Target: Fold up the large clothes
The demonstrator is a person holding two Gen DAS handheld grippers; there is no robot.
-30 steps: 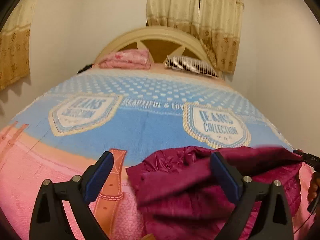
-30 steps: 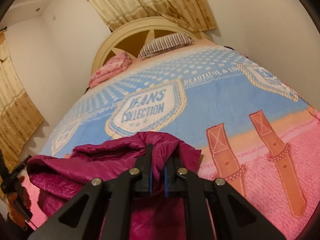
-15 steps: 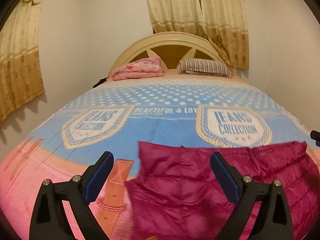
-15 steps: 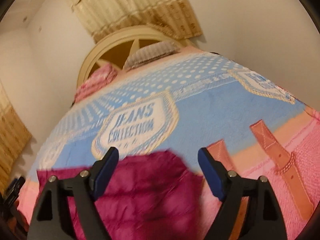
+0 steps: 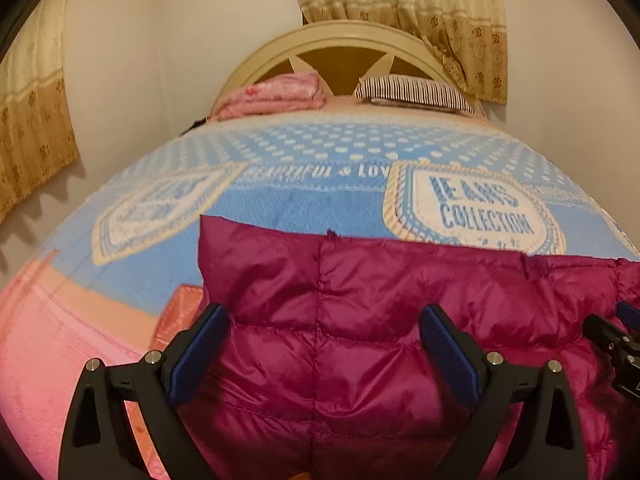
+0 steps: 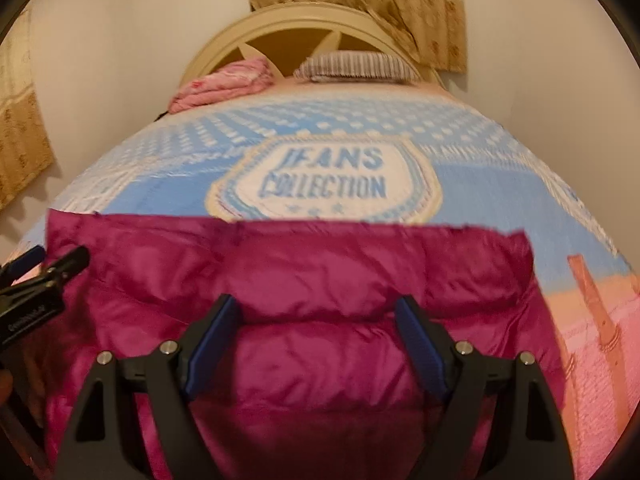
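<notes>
Left wrist view: left gripper (image 5: pixel 324 356) is hovering with jaws spread wide and empty above the magenta quilted jacket (image 5: pixel 360 320), which is lying flat across the near end of the bedspread (image 5: pixel 320 204). Right gripper (image 6: pixel 316 344) is likewise standing wide apart, gripping nothing.

Blanket (image 5: pixel 320 208) beyond jacket (image 5: pixel 340 320) open; folded pink bedding (image 5: pixel 276 96), pillow (image 5: pixel 412 90) block headboard end.
</notes>
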